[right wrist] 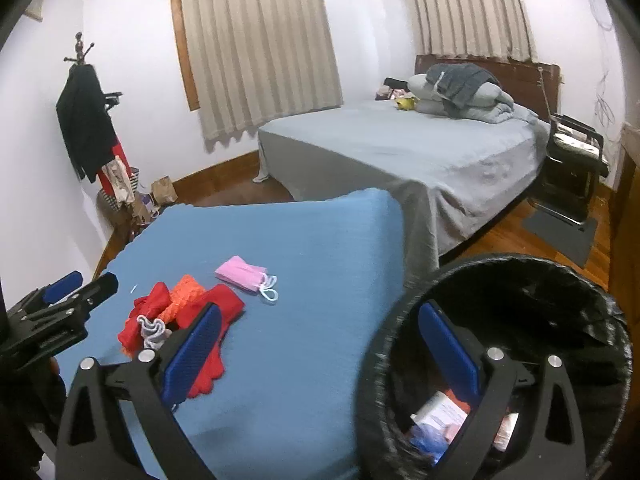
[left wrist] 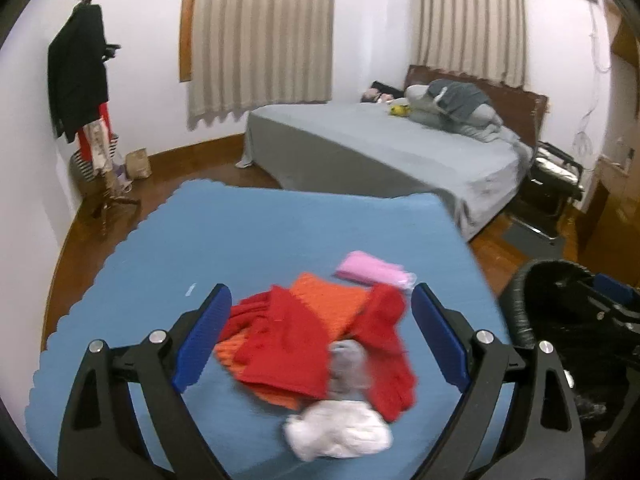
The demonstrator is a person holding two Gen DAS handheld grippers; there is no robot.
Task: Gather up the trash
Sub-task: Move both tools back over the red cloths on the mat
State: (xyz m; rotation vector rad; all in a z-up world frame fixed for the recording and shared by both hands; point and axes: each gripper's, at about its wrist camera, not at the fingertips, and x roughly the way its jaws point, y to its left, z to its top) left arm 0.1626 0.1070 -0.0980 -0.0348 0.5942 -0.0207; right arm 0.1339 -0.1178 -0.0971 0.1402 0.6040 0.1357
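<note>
A: What fills the lower frame?
B: A blue table (left wrist: 248, 240); the black-lined bin (right wrist: 520, 280) sits lower right; a red-orange cloth heap (left wrist: 312, 344) and pink mask (right wrist: 242, 274) lie centre-left.
A: The claws?
B: The left gripper (left wrist: 320, 340) gapes wide over the heap, pinching nothing; the right gripper (right wrist: 320, 354) likewise, empty.

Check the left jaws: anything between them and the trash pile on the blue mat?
Nothing visible. The left gripper is open and empty, with the pile of red and orange gloves and the white crumpled tissue directly ahead on the blue mat. The lined trash bin stands open at the mat's right edge.
</note>
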